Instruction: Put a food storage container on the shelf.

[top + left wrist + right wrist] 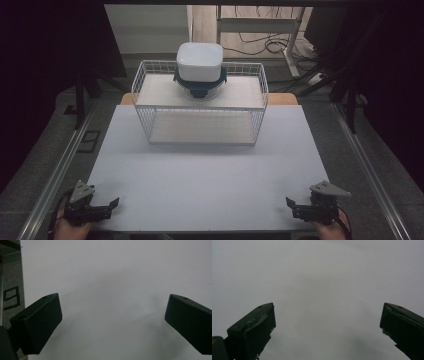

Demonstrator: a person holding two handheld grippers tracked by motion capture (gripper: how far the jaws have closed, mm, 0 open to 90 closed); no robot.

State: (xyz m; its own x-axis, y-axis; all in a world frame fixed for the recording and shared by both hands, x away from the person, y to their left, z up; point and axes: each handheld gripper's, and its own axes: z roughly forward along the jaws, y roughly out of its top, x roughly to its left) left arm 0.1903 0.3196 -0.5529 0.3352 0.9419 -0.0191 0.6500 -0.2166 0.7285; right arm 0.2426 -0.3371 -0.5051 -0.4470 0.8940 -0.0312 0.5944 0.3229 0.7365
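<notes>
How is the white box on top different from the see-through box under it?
The white container is solid white, so nothing inside shows; the clear container under it is see-through with a dark blue lid. The white container sits on top; the clear container rests on the wire shelf's upper level. The white container shows whole; the clear container is mostly hidden. Both are rounded squares, stacked together.

no readable text, labels, brands or numbers on any surface, nothing legible anywhere
</notes>
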